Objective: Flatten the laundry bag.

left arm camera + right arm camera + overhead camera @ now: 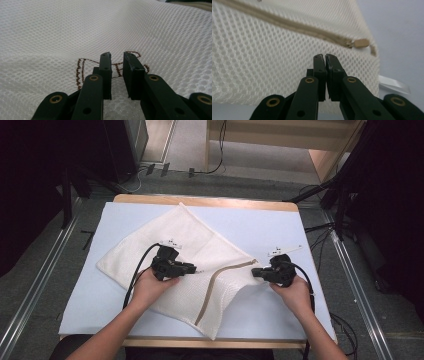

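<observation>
A white mesh bag (165, 240) lies spread over the pale blue table top (270, 225), with a tan zipper (220, 280) running across its near right part. My left gripper (192, 268) hovers over the middle of the bag. Its jaws (117, 56) stand slightly apart with nothing between them, right above a brown stitched mark (81, 72). My right gripper (254, 271) is at the bag's right corner. There its jaws (325, 57) are pressed together on the mesh (262, 50), just below the zipper pull (361, 43), and the corner stands a little off the table.
A white label (393, 85) sticks out at the bag's corner. The blue top ends in a wooden edge (200, 200) at the far side. Cables (320, 227) and metal rails (350, 270) run over the floor beside the table.
</observation>
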`<action>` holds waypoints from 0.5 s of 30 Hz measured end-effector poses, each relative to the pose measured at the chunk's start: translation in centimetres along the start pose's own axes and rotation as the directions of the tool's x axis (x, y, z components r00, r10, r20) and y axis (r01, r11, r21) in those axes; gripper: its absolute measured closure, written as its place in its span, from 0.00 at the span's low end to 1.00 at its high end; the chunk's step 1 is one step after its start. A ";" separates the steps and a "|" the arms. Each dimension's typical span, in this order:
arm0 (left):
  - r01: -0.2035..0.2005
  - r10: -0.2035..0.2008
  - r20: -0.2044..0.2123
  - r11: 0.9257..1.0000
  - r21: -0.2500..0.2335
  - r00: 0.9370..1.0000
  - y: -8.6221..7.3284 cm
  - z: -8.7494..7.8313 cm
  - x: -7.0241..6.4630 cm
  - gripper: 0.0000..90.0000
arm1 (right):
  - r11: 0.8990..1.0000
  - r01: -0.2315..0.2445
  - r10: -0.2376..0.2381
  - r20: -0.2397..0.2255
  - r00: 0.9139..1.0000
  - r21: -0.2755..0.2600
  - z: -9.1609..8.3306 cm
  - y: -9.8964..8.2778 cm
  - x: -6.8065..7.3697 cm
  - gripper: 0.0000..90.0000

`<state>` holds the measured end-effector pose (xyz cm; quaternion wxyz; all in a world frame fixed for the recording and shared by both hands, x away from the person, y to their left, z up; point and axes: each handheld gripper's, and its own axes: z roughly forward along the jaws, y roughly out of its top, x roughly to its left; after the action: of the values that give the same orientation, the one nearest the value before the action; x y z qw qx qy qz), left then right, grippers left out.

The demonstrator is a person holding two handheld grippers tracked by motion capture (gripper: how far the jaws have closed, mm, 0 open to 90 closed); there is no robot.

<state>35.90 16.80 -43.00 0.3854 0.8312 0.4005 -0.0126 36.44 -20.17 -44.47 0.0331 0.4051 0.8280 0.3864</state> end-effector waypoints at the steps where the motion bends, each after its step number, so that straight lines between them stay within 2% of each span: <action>1: 0.005 -0.005 0.003 1.000 0.000 1.000 -0.1 0.1 -0.1 0.87 | 1.000 -0.002 0.002 0.009 1.000 -0.019 -0.4 0.3 -0.1 0.97; 4: 0.004 -0.004 0.004 1.000 0.003 1.000 -0.5 0.4 -0.3 0.87 | 0.998 0.014 -0.011 0.034 0.999 -0.063 -1.1 1.4 -0.4 0.94; 7: 0.005 -0.005 -0.002 1.000 0.007 1.000 -0.8 0.6 -0.5 0.87 | 0.996 0.023 -0.019 0.035 0.999 -0.091 -0.9 2.8 -1.2 0.91; 9: 0.000 0.000 -0.001 1.000 0.012 1.000 -0.9 0.7 -0.5 0.87 | 0.993 0.022 -0.018 0.030 0.999 -0.113 -0.2 3.7 -1.8 0.89; 15: 0.001 -0.001 -0.010 1.000 -0.002 1.000 -1.0 0.2 -0.3 0.85 | 0.994 0.023 -0.021 0.020 1.000 -0.110 2.9 5.8 -3.2 0.83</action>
<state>35.08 16.91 -43.65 0.3842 0.8306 0.4031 -0.0083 43.41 -18.46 -43.39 0.0672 0.3973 0.8094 0.4272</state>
